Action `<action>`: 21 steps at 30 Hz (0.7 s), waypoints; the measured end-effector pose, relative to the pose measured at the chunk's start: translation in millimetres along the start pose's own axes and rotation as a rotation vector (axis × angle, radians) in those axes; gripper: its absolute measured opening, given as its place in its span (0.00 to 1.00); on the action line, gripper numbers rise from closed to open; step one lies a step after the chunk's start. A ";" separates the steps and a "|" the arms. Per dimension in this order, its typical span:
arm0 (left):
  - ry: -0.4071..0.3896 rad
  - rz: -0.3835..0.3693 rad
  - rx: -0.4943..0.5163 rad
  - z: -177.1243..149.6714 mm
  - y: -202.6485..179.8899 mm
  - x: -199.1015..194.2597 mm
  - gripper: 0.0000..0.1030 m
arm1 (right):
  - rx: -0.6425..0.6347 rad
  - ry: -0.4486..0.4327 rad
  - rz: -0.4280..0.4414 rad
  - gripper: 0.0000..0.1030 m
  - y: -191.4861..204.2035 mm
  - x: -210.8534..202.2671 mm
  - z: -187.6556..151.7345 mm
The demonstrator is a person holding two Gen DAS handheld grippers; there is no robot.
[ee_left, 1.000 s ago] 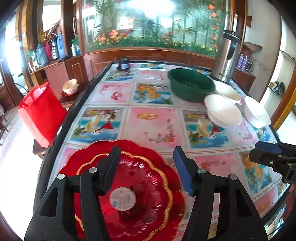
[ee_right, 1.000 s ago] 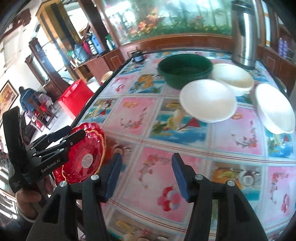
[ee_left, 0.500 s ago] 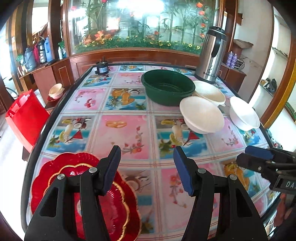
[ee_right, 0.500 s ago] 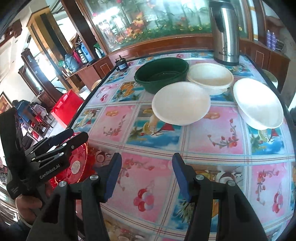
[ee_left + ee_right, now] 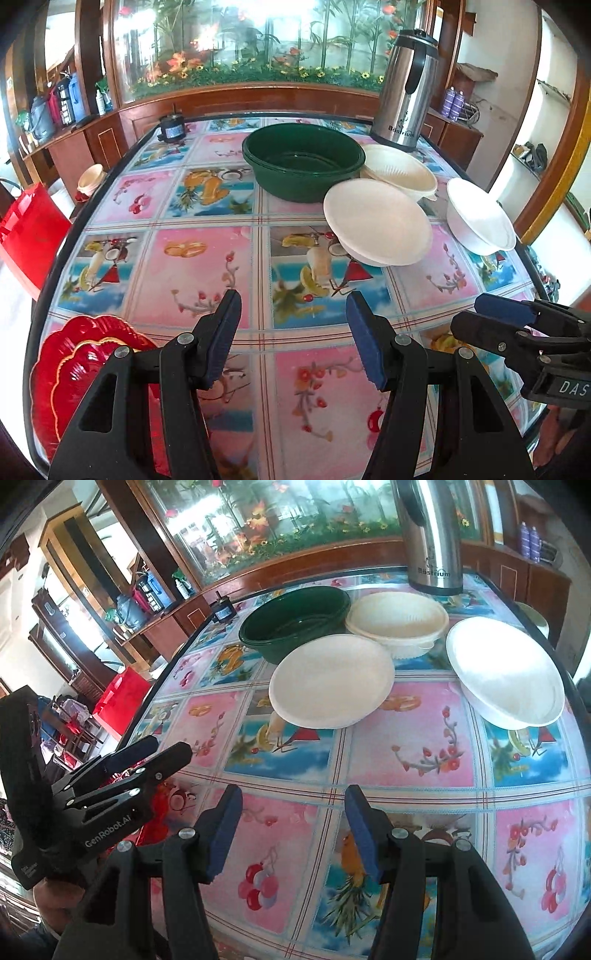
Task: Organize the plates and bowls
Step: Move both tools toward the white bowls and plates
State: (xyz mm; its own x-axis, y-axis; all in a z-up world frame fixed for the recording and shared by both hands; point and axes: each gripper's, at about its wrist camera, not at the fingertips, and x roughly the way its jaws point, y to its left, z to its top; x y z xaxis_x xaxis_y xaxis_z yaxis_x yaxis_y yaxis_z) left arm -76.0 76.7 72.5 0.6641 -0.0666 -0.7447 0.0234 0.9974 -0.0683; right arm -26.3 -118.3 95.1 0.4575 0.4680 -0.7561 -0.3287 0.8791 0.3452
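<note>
Tablecloth (image 5: 207, 266): pink and blue squares, fruit and flower prints
Plate (image 5: 77, 369): red, scalloped, gold trim
Basin (image 5: 303, 162): dark green
Bowls (image 5: 376, 221): plain white
Ribbed bowl (image 5: 402, 171): cream
Flask (image 5: 406, 92): silver steel, black lid and handle
Bag (image 5: 26, 236): red
Gripper pads (image 5: 369, 350): blue on black arms

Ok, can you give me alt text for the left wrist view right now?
The left hand-held gripper hangs open and empty over a fruit-patterned table. Red plates lie at its near left edge. Farther off sit a green basin and three white bowls, with the right hand-held gripper at right.
</note>
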 end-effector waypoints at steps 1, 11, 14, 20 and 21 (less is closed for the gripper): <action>0.004 -0.003 0.000 0.5 -1.6 2.1 0.58 | 0.003 0.001 0.000 0.56 -1.5 0.5 0.3; 0.009 0.002 0.008 17.2 -9.2 7.7 0.58 | -0.003 -0.013 0.002 0.56 -6.2 0.2 14.4; 0.002 0.006 0.004 24.9 -8.5 8.6 0.58 | -0.020 -0.023 -0.004 0.56 -3.2 0.1 23.5; -0.002 0.026 0.008 43.4 -3.3 13.6 0.58 | -0.052 -0.043 0.001 0.57 2.6 -2.7 37.8; -0.003 0.030 0.008 46.3 -2.0 14.7 0.58 | -0.053 -0.044 -0.003 0.57 1.7 -2.2 39.7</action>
State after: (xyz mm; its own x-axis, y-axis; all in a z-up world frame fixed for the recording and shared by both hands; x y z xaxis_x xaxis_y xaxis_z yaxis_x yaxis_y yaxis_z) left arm -31.7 75.0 92.5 0.6665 -0.0369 -0.7446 0.0097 0.9991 -0.0409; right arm 4.9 -114.3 119.5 0.4940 0.4702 -0.7314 -0.3700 0.8749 0.3126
